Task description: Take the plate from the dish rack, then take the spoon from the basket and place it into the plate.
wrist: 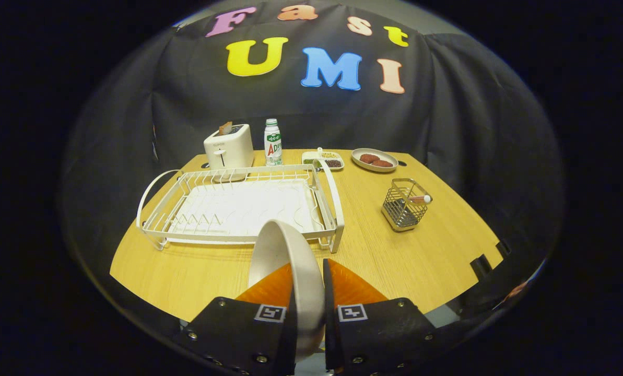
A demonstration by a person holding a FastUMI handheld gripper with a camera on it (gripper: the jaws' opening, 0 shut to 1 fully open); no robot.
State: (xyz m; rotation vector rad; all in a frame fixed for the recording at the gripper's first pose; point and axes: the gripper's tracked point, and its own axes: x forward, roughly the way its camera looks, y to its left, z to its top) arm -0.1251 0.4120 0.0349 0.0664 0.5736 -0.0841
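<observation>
Gripper pinches plate by its rim, edge-on above bench. Risk: thin rim grip lets plate pivot or slip.

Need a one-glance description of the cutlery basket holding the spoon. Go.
Start at the white dish rack on the wooden table; the gripper holds the plate edge-on in front of it. Right of the rack stands a small square wire basket, with a spoon handle poking out. It's the table's only metal mesh item.
</observation>
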